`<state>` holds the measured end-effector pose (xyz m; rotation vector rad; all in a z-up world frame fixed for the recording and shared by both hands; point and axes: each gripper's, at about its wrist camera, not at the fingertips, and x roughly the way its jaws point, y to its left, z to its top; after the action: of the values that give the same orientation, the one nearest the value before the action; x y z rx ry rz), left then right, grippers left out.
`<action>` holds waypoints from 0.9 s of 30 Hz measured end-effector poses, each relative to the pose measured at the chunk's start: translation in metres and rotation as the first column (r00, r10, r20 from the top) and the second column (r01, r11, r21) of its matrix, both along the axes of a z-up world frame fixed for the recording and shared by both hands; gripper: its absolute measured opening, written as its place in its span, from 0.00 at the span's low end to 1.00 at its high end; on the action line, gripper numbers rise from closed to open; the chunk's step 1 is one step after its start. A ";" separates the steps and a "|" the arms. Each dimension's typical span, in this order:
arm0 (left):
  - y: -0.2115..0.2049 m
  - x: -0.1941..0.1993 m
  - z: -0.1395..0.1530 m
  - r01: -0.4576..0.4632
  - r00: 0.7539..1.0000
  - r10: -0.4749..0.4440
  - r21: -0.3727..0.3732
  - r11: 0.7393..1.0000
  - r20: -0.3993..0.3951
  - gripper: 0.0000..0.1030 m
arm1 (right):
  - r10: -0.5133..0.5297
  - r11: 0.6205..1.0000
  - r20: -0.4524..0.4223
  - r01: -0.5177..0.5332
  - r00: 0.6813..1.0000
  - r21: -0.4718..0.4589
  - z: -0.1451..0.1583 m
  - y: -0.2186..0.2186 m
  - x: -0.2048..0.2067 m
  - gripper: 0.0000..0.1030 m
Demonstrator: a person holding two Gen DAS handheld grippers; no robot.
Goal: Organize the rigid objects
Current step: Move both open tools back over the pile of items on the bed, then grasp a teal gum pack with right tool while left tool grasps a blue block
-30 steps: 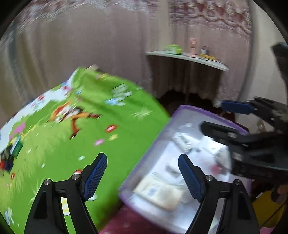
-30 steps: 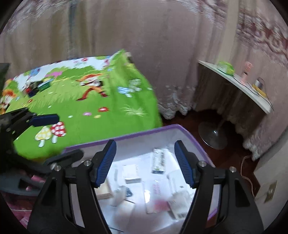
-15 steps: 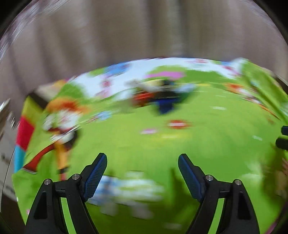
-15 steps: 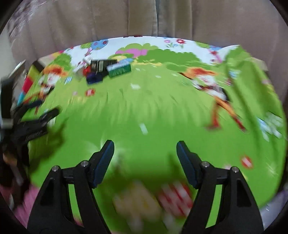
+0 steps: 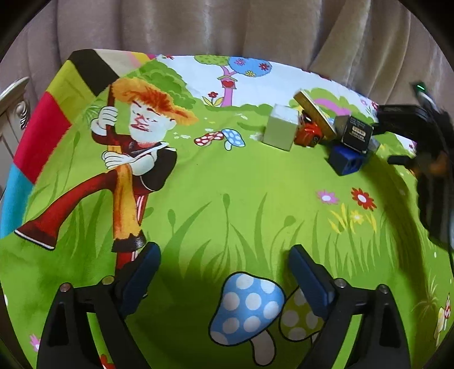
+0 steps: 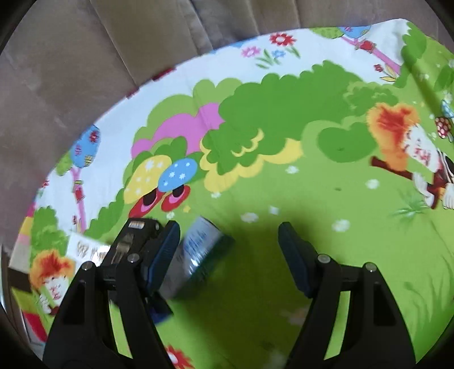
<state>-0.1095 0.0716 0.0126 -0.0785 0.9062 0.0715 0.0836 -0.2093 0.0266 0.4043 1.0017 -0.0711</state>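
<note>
- Left gripper (image 5: 224, 271) fingers (image 5: 142, 272) are standing wide apart, holding nothing, hovering over the near edge of the cartoon bedspread (image 5: 227, 184) above a blue spotted mushroom print.
- Right gripper (image 6: 228, 255) fingers (image 6: 295, 255) are also spreading wide, nothing clamped; the left finger is sitting just beside a green-and-white box (image 6: 198, 249), contact unclear because of blur.
- Black device (image 6: 133, 241) is lying behind that left finger, partly hidden; a white printed card (image 6: 88, 248) is lying beside it.
- Cluster of rigid objects is sitting toward the far right corner of the bedspread in the left wrist view: pale cube box (image 5: 281, 130), red toy car (image 5: 308, 136), gold-edged flat box (image 5: 315, 113) leaning tilted over the car, black labelled box (image 5: 356, 133) resting on a blue block (image 5: 347, 161).
- Right gripper is showing as a dark blurred shape at the right edge of the left wrist view, near the cluster.
- Beige curtain (image 5: 227, 25) is hanging behind the bedspread's far edge.
</note>
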 end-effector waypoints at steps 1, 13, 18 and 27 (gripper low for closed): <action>0.000 0.002 0.000 0.002 1.000 -0.002 -0.003 1.000 -0.001 0.93 | 0.017 0.999 -0.024 -0.018 1.000 -0.043 -0.004 0.011 0.006 0.74; -0.003 0.005 -0.001 0.017 1.000 -0.016 0.027 0.999 -0.020 0.98 | 0.414 0.863 -0.032 -0.404 0.910 -0.305 -0.012 0.033 -0.044 0.51; -0.003 0.006 -0.002 0.017 1.000 -0.016 0.029 0.999 -0.025 1.00 | 0.436 0.859 0.004 -0.415 0.900 -0.300 -0.012 0.025 -0.056 0.51; -0.004 0.006 -0.002 0.026 0.999 -0.025 0.032 0.999 -0.029 1.00 | 0.535 0.811 0.074 -0.488 0.841 -0.322 -0.016 0.033 -0.035 0.35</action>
<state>-0.1033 0.0676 0.0108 -0.0359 0.9344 0.0635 0.0491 -0.1762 0.0108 -0.1439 0.8926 0.3006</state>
